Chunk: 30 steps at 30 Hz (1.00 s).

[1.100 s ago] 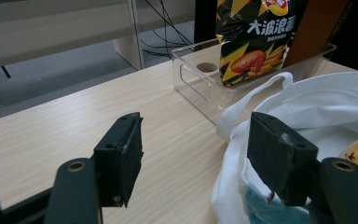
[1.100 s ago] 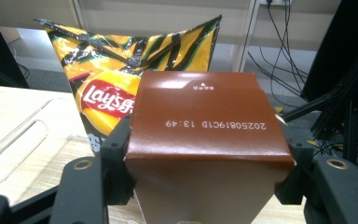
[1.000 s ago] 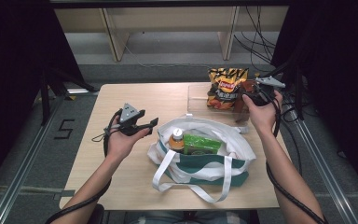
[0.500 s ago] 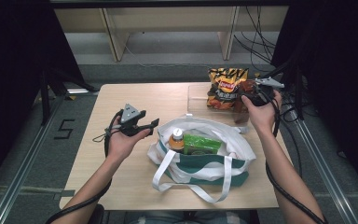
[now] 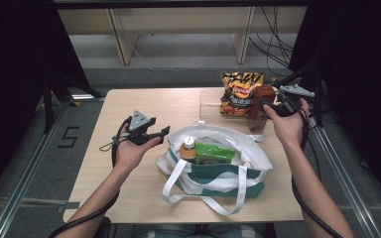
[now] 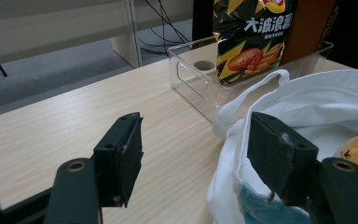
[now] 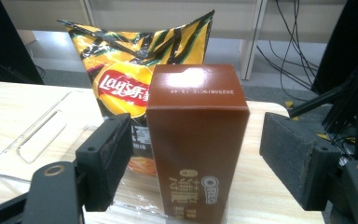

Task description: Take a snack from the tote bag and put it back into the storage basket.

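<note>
In the high view, a light wooden table [image 5: 129, 106] carries a clear plastic bin [image 5: 209, 105] near its far right corner. In the bin stand a yellow-and-black crisp bag [image 5: 238, 93] and, at its right, a tall brown cardboard biscuit box [image 5: 259, 105]. The right gripper [image 5: 270, 107] sits at the box, held by a hand at the table's right edge. Nearer the front edge lies a white-and-teal cloth tote bag [image 5: 218, 171] holding an orange-capped bottle [image 5: 188, 147] and a green packet [image 5: 213, 152]. The left gripper [image 5: 161, 133] hovers just left of the tote, jaws apart and empty.

In the left gripper view, its two black jaws stand wide apart over bare tabletop [image 6: 65, 116] and the tote's white rim [image 6: 307, 107]; the bin [image 6: 191, 81] with crisp bag [image 6: 251, 37] lies beyond.

In the right gripper view, the biscuit box [image 7: 198, 140] stands upright between the jaws, which have just been opening; gaps show on both sides, so neither pad presses it. The crisp bag [image 7: 121, 70] stands just behind.
</note>
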Motion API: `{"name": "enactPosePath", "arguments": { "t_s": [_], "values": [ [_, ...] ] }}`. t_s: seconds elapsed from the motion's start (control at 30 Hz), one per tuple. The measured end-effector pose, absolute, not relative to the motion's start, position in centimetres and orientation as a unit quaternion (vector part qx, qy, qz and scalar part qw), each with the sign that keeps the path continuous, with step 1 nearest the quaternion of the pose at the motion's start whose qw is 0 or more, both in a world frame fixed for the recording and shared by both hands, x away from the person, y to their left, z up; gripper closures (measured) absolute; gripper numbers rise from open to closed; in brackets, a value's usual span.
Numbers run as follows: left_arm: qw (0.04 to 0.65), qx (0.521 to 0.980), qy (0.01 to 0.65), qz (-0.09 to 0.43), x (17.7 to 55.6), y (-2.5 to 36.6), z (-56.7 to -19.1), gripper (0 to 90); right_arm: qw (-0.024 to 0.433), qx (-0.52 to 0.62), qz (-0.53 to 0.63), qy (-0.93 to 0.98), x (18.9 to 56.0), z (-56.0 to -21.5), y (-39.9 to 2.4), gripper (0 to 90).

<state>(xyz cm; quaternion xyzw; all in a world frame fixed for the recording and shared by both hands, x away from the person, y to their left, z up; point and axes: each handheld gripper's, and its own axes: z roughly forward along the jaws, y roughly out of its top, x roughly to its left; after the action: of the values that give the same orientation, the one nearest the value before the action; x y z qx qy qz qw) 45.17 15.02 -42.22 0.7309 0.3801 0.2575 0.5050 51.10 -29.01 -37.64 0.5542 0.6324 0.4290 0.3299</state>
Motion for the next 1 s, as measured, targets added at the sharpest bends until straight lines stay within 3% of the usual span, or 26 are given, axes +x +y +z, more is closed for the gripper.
{"name": "enactPosePath", "arguments": {
  "t_s": [0.57, 1.0],
  "values": [
    [0.505, 0.731, 0.379, 0.259, 45.1, 14.9, -42.2, 35.2, 0.331, 0.546, 0.434, 0.636, 47.9, -37.0, -30.5, 30.8],
    [0.510, 0.728, 0.377, 0.262, 45.0, 14.6, -42.0, 35.3, 0.325, 0.521, 0.441, 0.654, 45.3, -37.0, -30.7, 40.8]
  ]
}}
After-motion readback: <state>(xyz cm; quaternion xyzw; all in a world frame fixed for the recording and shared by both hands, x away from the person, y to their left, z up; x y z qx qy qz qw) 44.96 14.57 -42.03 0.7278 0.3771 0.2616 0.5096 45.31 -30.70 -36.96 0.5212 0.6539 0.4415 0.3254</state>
